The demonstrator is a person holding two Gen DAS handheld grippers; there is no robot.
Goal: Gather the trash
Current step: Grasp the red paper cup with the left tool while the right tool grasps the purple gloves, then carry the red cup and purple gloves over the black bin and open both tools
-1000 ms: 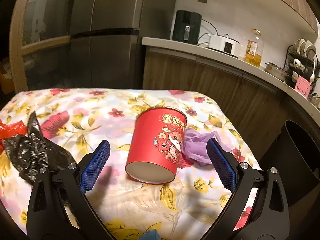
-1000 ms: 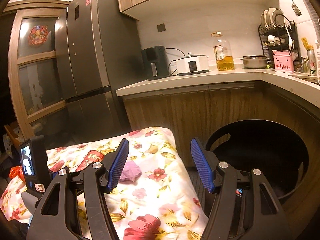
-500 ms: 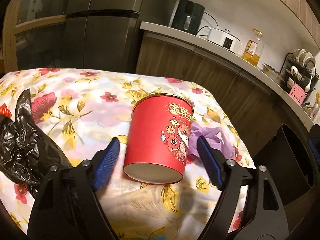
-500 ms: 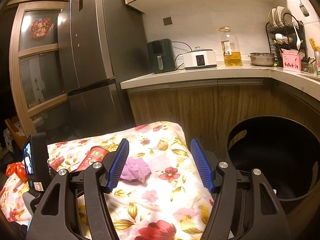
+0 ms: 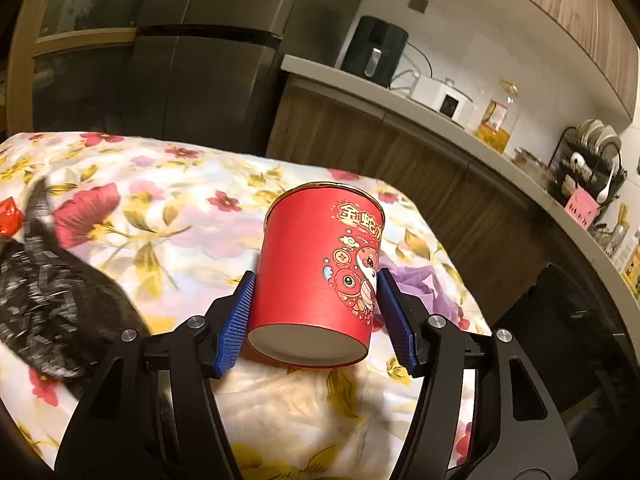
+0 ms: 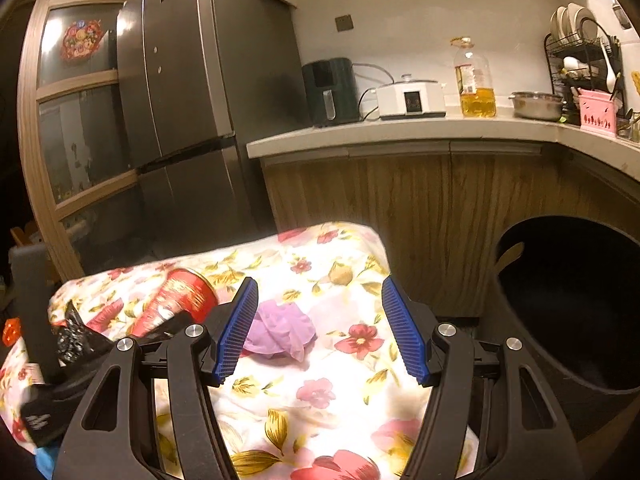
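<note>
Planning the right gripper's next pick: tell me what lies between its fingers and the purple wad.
Only bare floral cloth. In the right wrist view the right gripper, jaws open, hovers with the purple wad just ahead, by its left finger.

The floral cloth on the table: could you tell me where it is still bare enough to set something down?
The floral cloth is bare on the near right, between the purple wad and the table's edge by the black bin. It is also bare at the far end beyond the red cup. The left is crowded: black bag, cup and left gripper.
</note>
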